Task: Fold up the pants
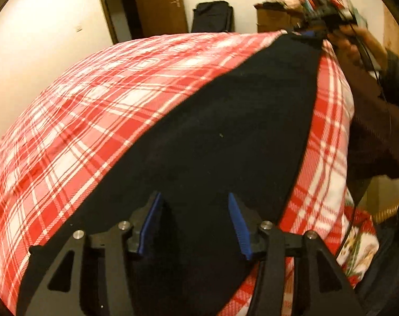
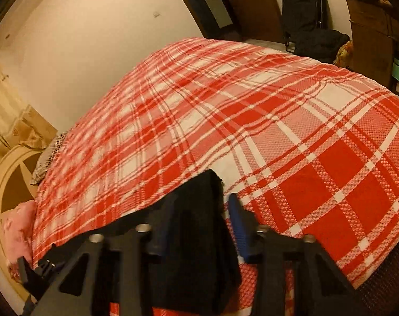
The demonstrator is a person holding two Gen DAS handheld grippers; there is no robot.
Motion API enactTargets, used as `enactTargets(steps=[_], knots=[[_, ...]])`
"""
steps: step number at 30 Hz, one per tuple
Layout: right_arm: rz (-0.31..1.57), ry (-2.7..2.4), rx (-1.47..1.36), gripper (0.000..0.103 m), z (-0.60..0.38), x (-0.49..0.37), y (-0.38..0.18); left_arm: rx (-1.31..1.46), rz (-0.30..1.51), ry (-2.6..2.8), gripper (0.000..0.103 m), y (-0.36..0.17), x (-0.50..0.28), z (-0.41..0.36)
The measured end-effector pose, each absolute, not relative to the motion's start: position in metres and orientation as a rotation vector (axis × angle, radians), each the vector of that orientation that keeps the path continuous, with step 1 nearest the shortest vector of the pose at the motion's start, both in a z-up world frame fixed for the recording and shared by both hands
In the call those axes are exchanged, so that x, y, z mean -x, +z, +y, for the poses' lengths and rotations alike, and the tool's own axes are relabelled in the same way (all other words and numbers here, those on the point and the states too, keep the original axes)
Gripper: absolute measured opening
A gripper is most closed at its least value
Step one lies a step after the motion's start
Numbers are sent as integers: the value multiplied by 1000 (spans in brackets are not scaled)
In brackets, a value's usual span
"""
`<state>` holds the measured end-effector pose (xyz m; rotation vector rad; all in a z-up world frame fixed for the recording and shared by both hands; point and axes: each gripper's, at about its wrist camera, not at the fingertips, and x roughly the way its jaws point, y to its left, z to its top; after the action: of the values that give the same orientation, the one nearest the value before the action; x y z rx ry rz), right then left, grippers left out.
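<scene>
Right tool (image 2: 199,223) – seemingly clamping black pants (image 2: 196,237) – over plaid bedspread (image 2: 252,110).

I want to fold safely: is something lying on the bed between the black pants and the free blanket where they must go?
Nothing visible: the pants are stretched between both grippers, and the plaid blanket beyond them shows only bare fabric.

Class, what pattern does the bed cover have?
The bed cover is red-and-white plaid, clearest in the right wrist view.

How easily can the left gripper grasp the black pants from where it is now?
Probably easily: the left gripper is open with the black pants spread directly between and beyond its fingers; nothing covers them.
</scene>
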<state>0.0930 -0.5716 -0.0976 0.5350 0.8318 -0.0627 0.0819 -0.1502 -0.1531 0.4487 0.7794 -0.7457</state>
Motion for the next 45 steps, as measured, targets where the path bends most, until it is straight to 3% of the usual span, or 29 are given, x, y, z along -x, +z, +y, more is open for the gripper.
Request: enactTargets(steps=[2,6,13,23,26,32,37,41,43,45], knots=[[822,-62,-535,20,-572,-94,-98,-420,777,-754,55,-150,-86,-150],[810,-69,-505,8,-572,-90,-94,-379,809,-752,66,-151,-97,-150],[836,-90,-485,7,-571,-93,-99,-367,829,-772,72,-162,-103,-155],[842,-50,-578,8,-581,-105,-105,-352,829,-773,72,-161,-103,-153],[828,-42,-540,3,-574,-107,-94,-346,827,-766,72,-159,-102,-151],[772,-44,-442,2,-556,-119,-62,-348,828,-746,73,-161,-103,-150],[830,-125,-419,2,-568,-133,-84,-345,820,-737,73,-162,-101,-150],[861,-113,-454,4,-580,-127,-103,-349,816,-735,73,-162,-100,-148],[858,-115,-475,10,-581,-119,-103,-352,815,-735,73,-161,-100,-148],[835,-140,-486,28,-583,-106,-95,-356,814,-733,73,-160,-99,-147]])
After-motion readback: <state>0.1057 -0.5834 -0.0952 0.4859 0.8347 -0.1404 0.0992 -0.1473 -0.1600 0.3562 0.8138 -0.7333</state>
